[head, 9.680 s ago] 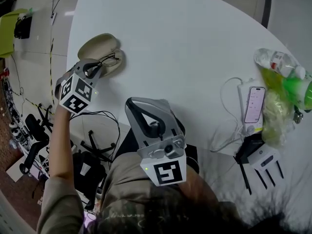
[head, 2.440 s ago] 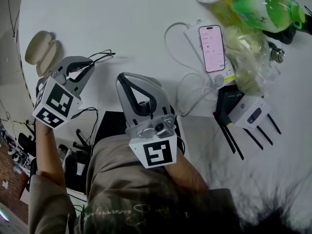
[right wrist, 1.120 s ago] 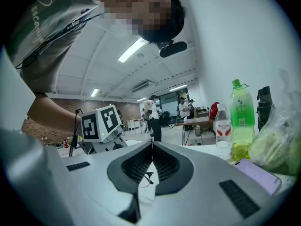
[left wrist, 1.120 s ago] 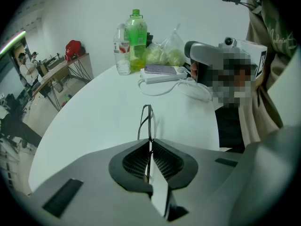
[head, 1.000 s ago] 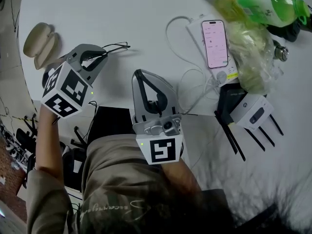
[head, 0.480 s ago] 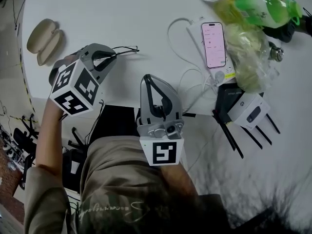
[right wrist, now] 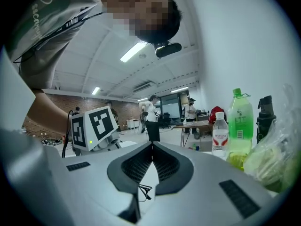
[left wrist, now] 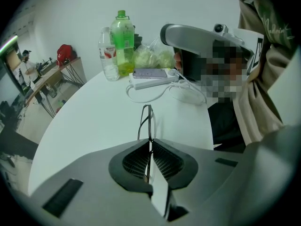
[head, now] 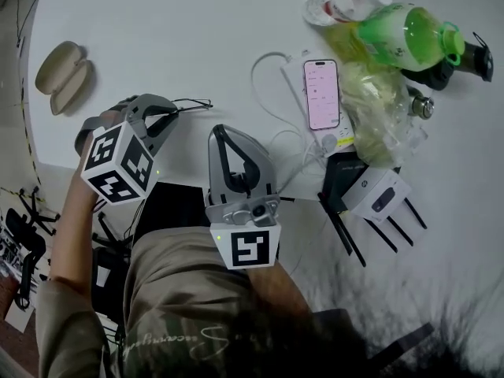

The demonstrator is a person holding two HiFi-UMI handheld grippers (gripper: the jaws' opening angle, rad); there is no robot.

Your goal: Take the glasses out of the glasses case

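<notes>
— Gripping anything with the left tongs?
— Pinching the glasses by one end, pads pressed onto the thin dark frame. Showing edge-on in the left gripper view, jutting past the tips over the white table.
— Sitting where in the head view?
— Left of centre, near the table's lower edge, just above the marker cube. Touching the table or hanging over it: hard telling.
— And the glasses case?
— Lying open in the upper left, both beige halves facing up, well apart from the glasses.
— Doing anything with the right tongs?
— Pressing together on nothing, pointing up-frame at the centre, just right of the left tongs.
— Crowding the right side?
— Lying there: a phone on a white power strip with a looping cable, a green bottle in the upper right, a clear bag beside it, and a white router with black antennas lower down.
</notes>
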